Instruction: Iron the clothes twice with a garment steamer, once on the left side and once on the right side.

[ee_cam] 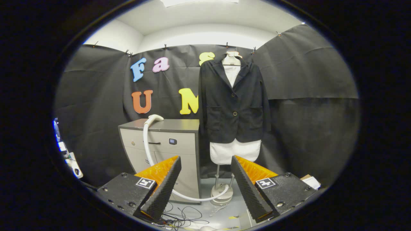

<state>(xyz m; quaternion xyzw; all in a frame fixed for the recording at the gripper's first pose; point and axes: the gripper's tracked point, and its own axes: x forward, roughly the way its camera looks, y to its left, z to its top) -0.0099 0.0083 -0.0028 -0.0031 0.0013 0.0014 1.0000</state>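
I see one black jacket (233, 102) hanging on one white mannequin torso (235, 151), well beyond my gripper and a little to the right of the gap between the fingers. The jacket hangs upright, with its long axis from top to bottom, and its front faces me. It is closed in the middle; I count two buttons on it, one above the other, and two pockets, one on each side. The white torso shows at the collar and below the hem. One thin pole carries it down to one round base (221, 194) on the floor.

Just to the left of the jacket stands one grey cabinet (167, 144), with a dark handle and a small panel on its front. On its top lies the one garment steamer head (154, 118), white, lying flat and pointing to the right, towards the jacket. One white hose (147, 144) drops from it down the cabinet front and curves along the floor to the round base.

Some thin dark cables (183, 218) lie on the floor just ahead of the fingers.

My gripper (205, 179) is wide open and holds nothing; its two fingers (167, 183) stand well apart, far from the steamer.
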